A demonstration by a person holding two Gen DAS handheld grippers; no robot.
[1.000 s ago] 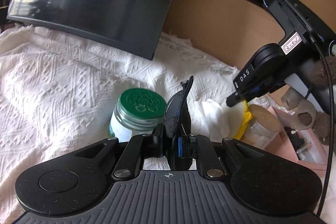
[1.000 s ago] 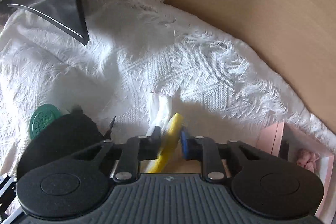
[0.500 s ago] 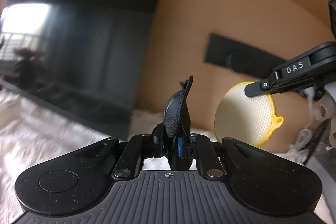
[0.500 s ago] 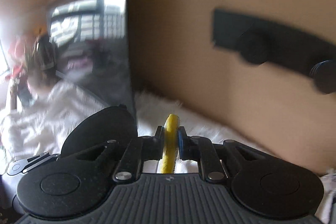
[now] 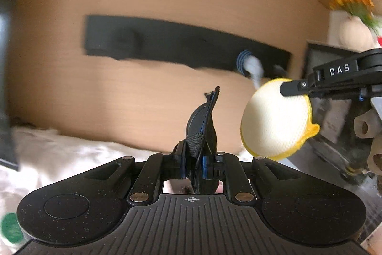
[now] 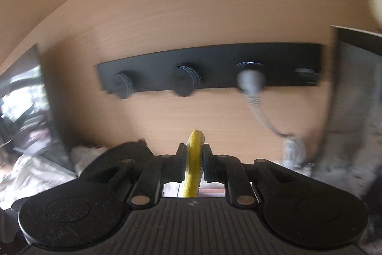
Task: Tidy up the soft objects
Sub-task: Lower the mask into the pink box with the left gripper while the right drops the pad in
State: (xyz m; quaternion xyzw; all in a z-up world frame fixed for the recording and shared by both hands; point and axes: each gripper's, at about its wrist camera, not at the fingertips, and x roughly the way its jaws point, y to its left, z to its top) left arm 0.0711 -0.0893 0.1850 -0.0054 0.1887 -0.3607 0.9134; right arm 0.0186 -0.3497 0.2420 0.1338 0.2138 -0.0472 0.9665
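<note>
The left gripper (image 5: 193, 160) has its fingers (image 5: 180, 154) closed on a dark pad (image 5: 203, 121), a flat black-and-blue soft piece that stands on edge and rises up from the grip, tilted a little to the right. The right gripper (image 6: 193, 155) has its fingers (image 6: 208, 154) pinched on a yellow pad (image 6: 193, 159), seen edge-on in its own view. In the left wrist view the same yellow pad (image 5: 274, 123) shows its round cream mesh face and yellow rim, held at its upper edge by the right gripper (image 5: 293, 89), which reaches in from the right. The two pads are near each other but apart, both held up in the air, the yellow one to the right of the dark one.

Beyond them stands a wooden wall (image 6: 191, 11) carrying a black rail (image 6: 210, 68) with round pegs. A grey cord (image 6: 257, 97) hangs from the third peg from the left. Low at the left lies a white cloth (image 5: 71, 149), blurred, and a dark screen (image 6: 26, 99) stands at the far left. A green lid (image 5: 10, 230) peeks out at the lower left corner of the left wrist view. The surroundings are blurred in both views.
</note>
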